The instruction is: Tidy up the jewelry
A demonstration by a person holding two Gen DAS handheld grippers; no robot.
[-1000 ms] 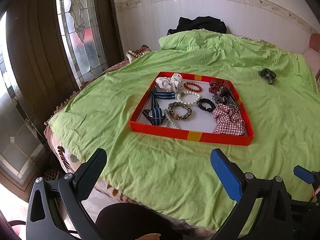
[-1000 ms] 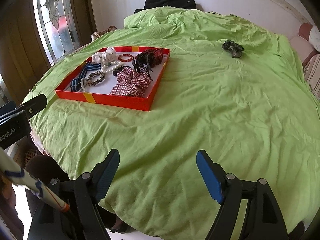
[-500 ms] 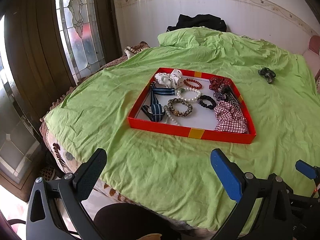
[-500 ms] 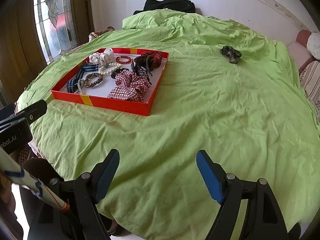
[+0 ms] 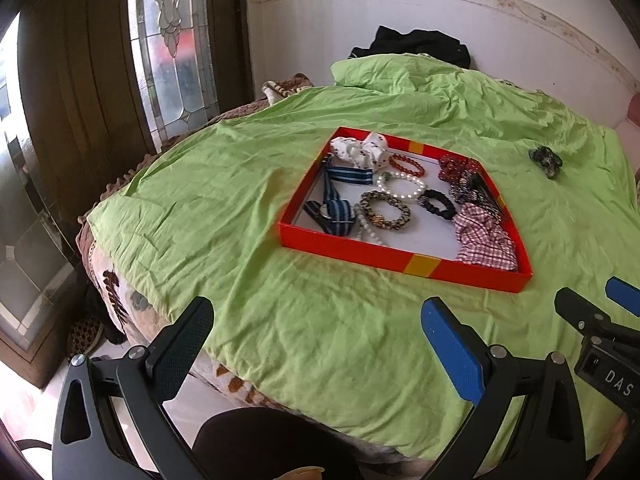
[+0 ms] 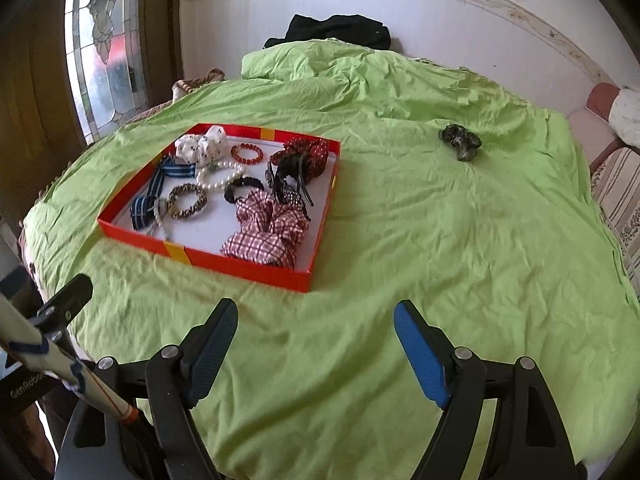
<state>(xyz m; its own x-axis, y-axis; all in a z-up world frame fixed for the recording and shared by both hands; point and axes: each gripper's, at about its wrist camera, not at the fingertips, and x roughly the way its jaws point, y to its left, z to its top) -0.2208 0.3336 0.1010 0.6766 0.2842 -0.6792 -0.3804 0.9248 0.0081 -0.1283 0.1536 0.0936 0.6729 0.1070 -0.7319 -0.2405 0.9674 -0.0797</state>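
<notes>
Left gripper held above the near edge of the bed, jaws spread wide, nothing between them. Right gripper likewise spread wide and empty, poised over the green sheet near its front edge. Red tray resting flat on the sheet, left of centre in the right wrist view, with yellow bands on its near and far walls. Inside the tray: white spotted scrunchie at the far left corner; red bead bracelet just right of it; blue striped ribbon along the left wall; pearl bracelet near the middle; leopard-pattern bracelet just nearer than the pearls; small black scrunchie to its right; red-and-white checked scrunchie in the near right corner; dark red dotted scrunchie and black hair clips crowded along the right wall, overlapping, exact contact not discernible. Dark mottled scrunchie lying alone on the sheet, outside the tray, well apart to the far right. Black garment bunched against the white wall beyond the bed. Leaded glass window at far left.
</notes>
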